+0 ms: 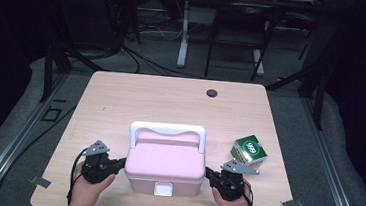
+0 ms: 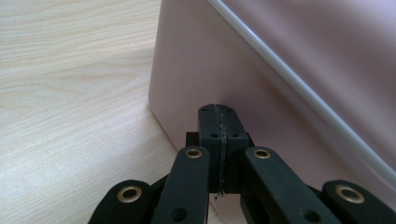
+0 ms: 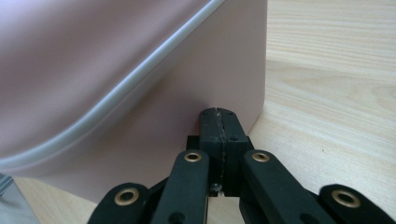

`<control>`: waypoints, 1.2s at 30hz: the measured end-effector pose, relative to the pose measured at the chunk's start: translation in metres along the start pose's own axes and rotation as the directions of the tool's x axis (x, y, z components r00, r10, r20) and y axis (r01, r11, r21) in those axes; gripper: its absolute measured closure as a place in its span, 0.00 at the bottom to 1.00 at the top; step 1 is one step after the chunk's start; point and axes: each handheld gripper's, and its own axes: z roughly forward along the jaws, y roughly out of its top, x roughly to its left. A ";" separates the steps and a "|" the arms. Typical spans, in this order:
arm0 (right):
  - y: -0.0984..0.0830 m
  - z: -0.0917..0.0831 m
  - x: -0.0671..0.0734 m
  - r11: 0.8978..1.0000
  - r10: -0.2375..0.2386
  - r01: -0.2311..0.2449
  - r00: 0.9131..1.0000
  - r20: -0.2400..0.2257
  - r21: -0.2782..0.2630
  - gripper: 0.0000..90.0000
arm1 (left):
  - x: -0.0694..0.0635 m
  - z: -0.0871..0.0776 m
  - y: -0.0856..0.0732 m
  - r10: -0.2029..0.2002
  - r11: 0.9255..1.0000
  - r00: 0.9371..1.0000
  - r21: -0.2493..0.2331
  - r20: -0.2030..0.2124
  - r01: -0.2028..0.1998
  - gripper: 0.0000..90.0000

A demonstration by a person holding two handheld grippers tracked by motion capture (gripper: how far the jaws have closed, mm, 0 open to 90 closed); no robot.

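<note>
A pink lidded box (image 1: 165, 162) with a white handle (image 1: 167, 130) and a white front latch (image 1: 163, 188) stands at the table's near middle. My left gripper (image 1: 122, 163) is shut, its tips against the box's left wall (image 2: 196, 60); the closed tips (image 2: 218, 112) hold nothing. On the other side my right gripper (image 1: 208, 172) is shut too, tips (image 3: 219, 114) pressed to the box's right wall (image 3: 187, 93). A person's hands hold both tools from the near edge.
A green and white cube (image 1: 249, 150) lies just right of the box, behind the right gripper. The light wood table (image 1: 171, 99) has a dark round hole (image 1: 212, 93) at the far side. Chairs and desk legs stand beyond.
</note>
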 end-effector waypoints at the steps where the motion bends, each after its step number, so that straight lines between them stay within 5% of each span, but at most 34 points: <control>1: 0.000 0.000 0.000 1.000 0.000 0.000 1.000 0.000 0.000 1.00 | 0.000 0.000 0.000 0.000 1.000 1.000 0.000 0.000 0.000 1.00; 22: -0.010 -0.007 -0.002 0.999 0.007 -0.007 1.000 -0.002 -0.045 1.00 | 0.001 0.001 -0.003 -0.007 1.000 0.999 -0.010 0.053 0.007 0.99; 29: -0.014 -0.009 -0.011 0.998 0.010 -0.013 0.999 -0.053 -0.057 0.92 | 0.003 -0.005 -0.002 0.007 1.000 0.998 -0.027 0.066 -0.006 0.92; 36: -0.012 -0.015 -0.016 0.996 0.018 -0.022 0.998 -0.053 -0.086 0.84 | 0.006 -0.013 -0.002 0.003 0.999 0.999 -0.050 0.051 0.000 0.85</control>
